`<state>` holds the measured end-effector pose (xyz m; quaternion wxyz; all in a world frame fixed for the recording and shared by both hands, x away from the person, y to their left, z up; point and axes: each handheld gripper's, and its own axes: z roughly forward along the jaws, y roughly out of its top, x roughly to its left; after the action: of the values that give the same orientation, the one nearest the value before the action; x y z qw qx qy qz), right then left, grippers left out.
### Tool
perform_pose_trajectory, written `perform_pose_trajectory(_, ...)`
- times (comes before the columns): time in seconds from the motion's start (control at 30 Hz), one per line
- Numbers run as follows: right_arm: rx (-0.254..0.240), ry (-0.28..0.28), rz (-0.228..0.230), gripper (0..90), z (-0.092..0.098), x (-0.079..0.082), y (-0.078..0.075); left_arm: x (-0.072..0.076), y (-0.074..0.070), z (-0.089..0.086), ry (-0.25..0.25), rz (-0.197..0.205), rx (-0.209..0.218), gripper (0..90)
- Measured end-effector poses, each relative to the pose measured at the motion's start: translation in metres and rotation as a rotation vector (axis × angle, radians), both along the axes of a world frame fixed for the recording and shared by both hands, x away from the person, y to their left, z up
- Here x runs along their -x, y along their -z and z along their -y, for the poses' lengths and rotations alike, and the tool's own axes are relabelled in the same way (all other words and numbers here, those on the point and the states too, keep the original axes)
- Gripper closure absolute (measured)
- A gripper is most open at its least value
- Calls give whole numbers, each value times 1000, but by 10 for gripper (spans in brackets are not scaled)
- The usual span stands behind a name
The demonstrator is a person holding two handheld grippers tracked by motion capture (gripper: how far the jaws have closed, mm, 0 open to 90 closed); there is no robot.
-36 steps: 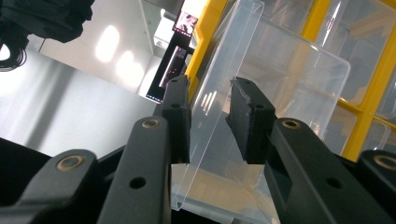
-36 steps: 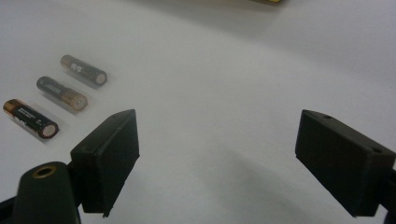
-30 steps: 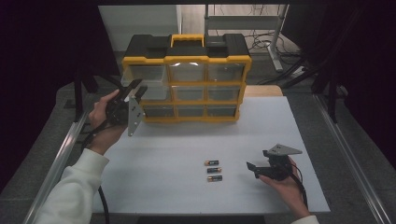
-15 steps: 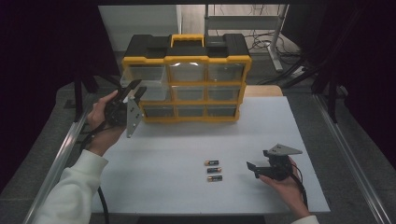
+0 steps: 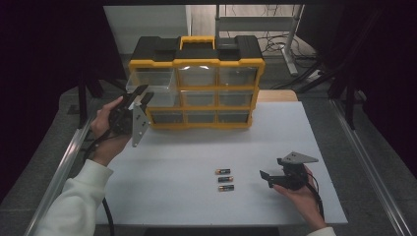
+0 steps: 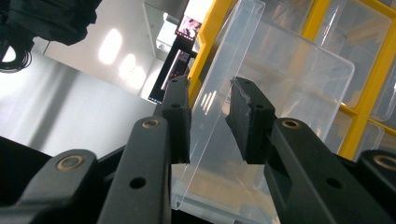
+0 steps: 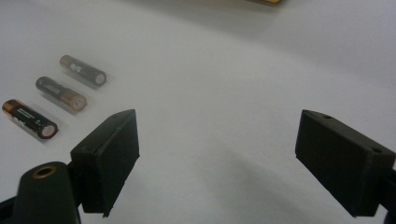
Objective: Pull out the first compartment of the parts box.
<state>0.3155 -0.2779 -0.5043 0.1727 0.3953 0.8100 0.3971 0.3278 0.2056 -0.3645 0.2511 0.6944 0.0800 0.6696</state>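
A white table carries the lot. At its far edge stands a yellow and black drawer cabinet (its clear drawers face the person). Nearer, right of the middle, three batteries lie in a short column, side by side and just apart, each set crosswise on the bare white top.
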Motion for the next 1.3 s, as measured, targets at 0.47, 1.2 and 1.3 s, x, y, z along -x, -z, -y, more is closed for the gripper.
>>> perform_pose_trajectory(0.47, 1, 1, 1, 138, 0, 0, 0, 7, 4, 0, -5, 11, -8, 692)
perform_pose_trajectory(1.2, 2, -2, -2, 138, 0, 0, 0, 9, 9, 2, 0, 9, -25, 689)
perform_pose_trajectory(1.3, 3, -2, -2, 138, 0, 0, 0, 9, 10, 2, 7, 12, -11, 688)
